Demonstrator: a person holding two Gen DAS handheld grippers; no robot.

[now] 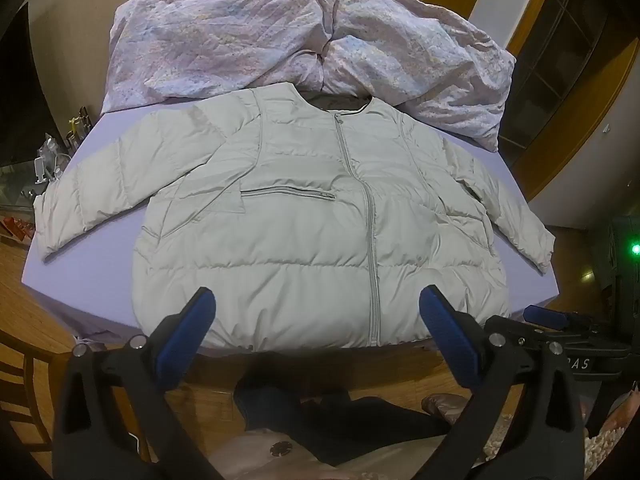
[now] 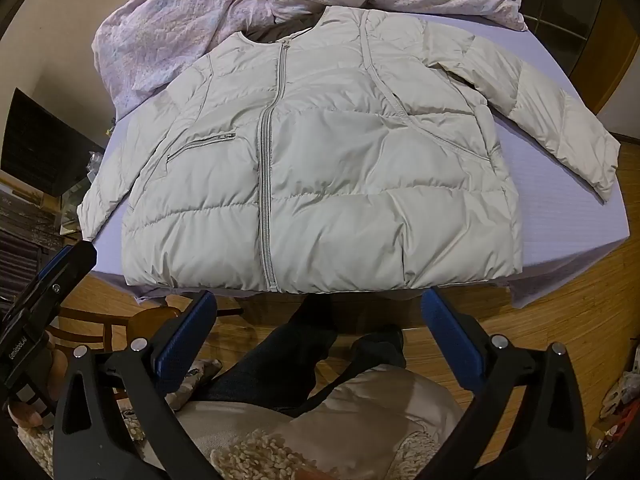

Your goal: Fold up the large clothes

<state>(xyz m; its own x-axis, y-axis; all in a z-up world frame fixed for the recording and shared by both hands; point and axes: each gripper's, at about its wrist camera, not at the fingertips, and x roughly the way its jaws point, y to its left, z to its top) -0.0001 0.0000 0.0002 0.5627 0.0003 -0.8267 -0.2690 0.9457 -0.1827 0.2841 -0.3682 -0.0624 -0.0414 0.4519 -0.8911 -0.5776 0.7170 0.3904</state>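
Closest in the left wrist view, the left hand-held gripper (image 1: pixel 316 308) has its blue-padded fingers (image 1: pixel 448 336) spread wide with nothing between them, poised just short of the near hem of the jacket (image 1: pixel 304 248). Below it are the person's dark trousers (image 1: pixel 344 420) and a wooden floor (image 1: pixel 24 300). Off to its right, at the counter's near corner, the right hand-held gripper (image 1: pixel 546 316) shows side-on.

In the right wrist view the right hand-held gripper (image 2: pixel 318 312) is also wide open and empty, hanging over the person's legs (image 2: pixel 280 360) just before the counter edge, apart from the fabric. To its left the left hand-held gripper (image 2: pixel 60 268) juts in.

Straight ahead of both lies the pale puffer jacket (image 2: pixel 340 160) — front up, zipped along its grey zipper (image 2: pixel 266 184), flat on the lavender-covered counter (image 2: pixel 560 208), hem toward the grippers and collar away. Both sleeves are spread outward: one (image 1: pixel 92 200) reaches left, the other (image 2: pixel 560 120) reaches right toward the counter's edge. A zipped chest pocket (image 1: pixel 288 194) sits left of the zipper.

Beyond the collar, farthest off, a crumpled floral quilt (image 1: pixel 280 44) is heaped — its near folds touching the jacket's shoulders.
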